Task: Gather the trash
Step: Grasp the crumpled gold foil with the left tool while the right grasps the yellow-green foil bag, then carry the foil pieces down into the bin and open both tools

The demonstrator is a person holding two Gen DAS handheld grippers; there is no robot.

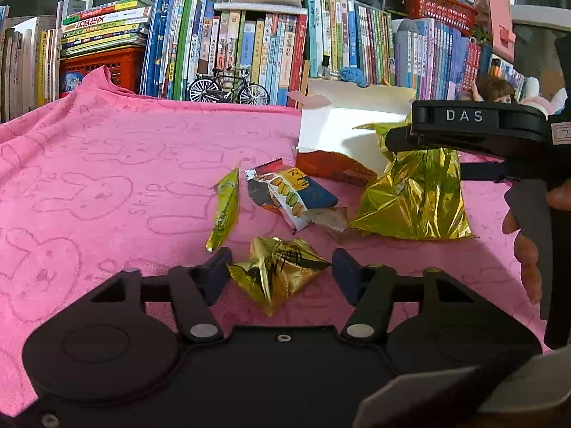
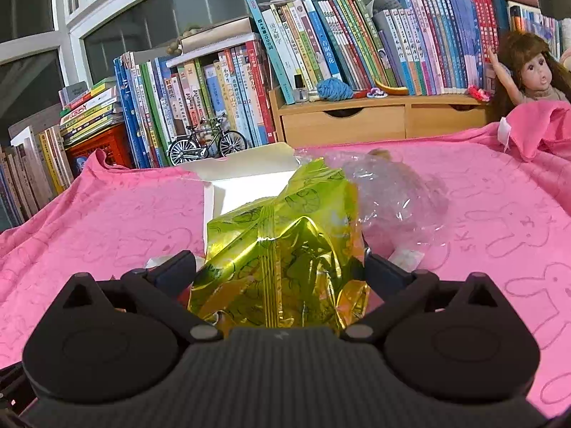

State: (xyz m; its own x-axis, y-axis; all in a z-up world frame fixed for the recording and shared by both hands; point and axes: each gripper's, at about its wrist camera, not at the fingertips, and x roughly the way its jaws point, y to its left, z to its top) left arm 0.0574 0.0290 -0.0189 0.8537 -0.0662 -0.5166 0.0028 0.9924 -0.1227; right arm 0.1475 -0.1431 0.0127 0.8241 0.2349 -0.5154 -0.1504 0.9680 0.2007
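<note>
A pink towel [image 1: 107, 164] covers the table in front of packed bookshelves [image 1: 249, 35], with wrappers strewn near an open white box [image 1: 342, 132] that looks meant to take the trash. The left gripper [image 1: 280, 273] sits low, jaws wide around a small gold wrapper [image 1: 276, 271] without pinching it. To its right, the right gripper [image 2: 280, 267] points towards the box with the big gold bag [image 2: 282, 249] between its jaws, though I cannot tell whether they grip it.

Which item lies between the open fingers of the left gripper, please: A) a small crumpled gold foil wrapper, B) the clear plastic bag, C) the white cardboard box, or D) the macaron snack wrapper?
A: in the left wrist view the small crumpled gold foil wrapper lies on the pink towel between the open fingers of the left gripper; the macaron snack wrapper lies farther off.
</note>
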